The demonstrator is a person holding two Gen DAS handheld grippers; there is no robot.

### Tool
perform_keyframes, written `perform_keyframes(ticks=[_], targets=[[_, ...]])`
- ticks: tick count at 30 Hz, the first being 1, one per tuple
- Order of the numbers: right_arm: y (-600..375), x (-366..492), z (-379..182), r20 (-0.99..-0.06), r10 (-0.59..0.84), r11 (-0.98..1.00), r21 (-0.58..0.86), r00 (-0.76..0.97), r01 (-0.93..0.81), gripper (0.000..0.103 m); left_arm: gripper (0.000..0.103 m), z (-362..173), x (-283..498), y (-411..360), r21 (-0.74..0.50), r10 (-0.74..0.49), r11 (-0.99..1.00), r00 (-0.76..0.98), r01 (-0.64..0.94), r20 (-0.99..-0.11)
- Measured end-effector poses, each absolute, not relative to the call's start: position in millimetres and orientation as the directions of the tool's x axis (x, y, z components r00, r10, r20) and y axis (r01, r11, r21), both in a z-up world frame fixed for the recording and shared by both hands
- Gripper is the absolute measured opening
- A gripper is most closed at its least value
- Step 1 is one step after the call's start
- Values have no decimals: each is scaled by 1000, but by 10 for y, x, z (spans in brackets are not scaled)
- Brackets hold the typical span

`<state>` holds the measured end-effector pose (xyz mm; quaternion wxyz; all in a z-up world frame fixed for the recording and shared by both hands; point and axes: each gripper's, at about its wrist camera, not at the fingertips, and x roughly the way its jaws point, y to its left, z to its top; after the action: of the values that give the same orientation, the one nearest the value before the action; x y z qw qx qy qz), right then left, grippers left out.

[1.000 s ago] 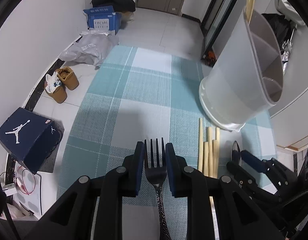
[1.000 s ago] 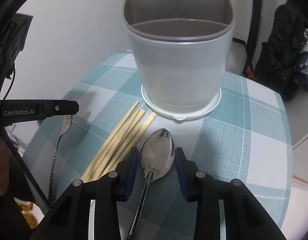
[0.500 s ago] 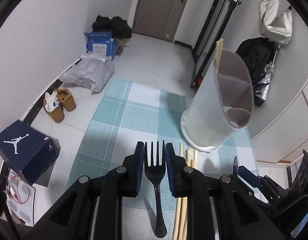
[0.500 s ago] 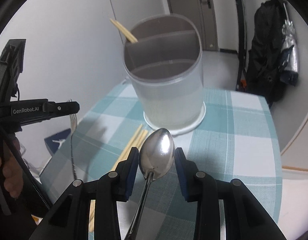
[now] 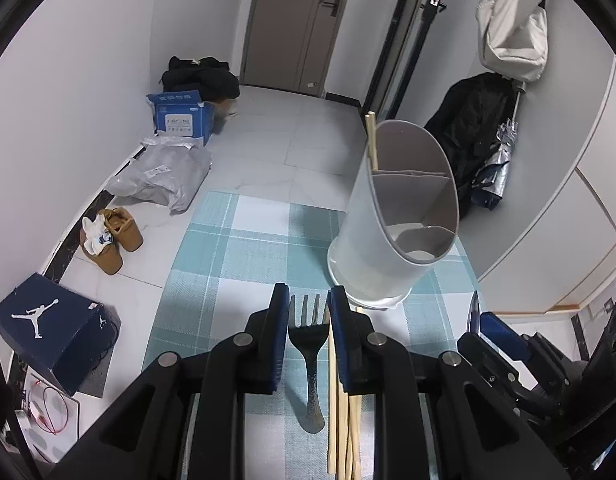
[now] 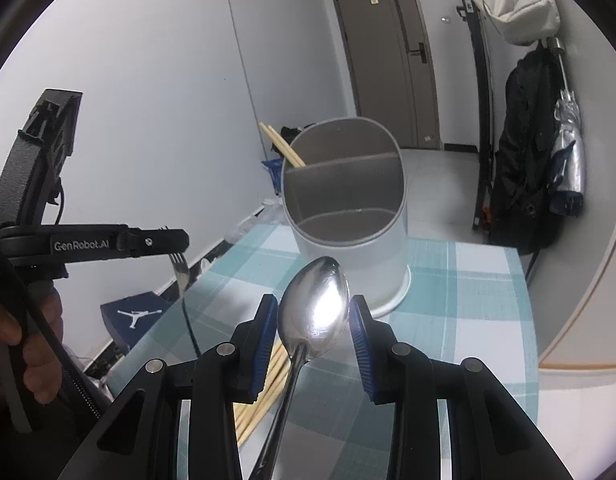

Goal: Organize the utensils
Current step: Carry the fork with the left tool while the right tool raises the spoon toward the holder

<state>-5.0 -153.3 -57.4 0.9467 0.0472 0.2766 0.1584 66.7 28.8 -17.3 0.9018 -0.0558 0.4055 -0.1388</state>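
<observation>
Evidently both lifted for dropping: left gripper (image 5: 308, 314) clamps the fork (image 5: 308, 344) tines-up, right gripper (image 6: 312, 326) pinches the spoon (image 6: 314, 312) bowl-up, near the divided utensil holder (image 6: 348, 216); chopsticks (image 6: 263, 396) lie on the checked tablecloth (image 6: 468, 300) awaiting sorting.

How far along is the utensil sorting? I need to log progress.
Done: chopsticks already stand in the holder. In hand: left gripper holds the fork, right gripper the spoon, both above the table. Left: loose chopsticks on the tablecloth.
</observation>
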Motion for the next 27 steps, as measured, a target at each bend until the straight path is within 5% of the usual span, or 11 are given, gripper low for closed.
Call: perform_keyframes(ticks=[14, 27], targets=[[-1711, -102, -277, -405, 318, 945, 212, 857, -250, 35, 16, -33, 654, 198, -216, -332, 941, 601, 258, -727], [-1850, 92, 244, -284, 266, 960, 162, 921, -227, 35, 16, 569, 714, 113, -273, -424, 905, 646, 326, -634]])
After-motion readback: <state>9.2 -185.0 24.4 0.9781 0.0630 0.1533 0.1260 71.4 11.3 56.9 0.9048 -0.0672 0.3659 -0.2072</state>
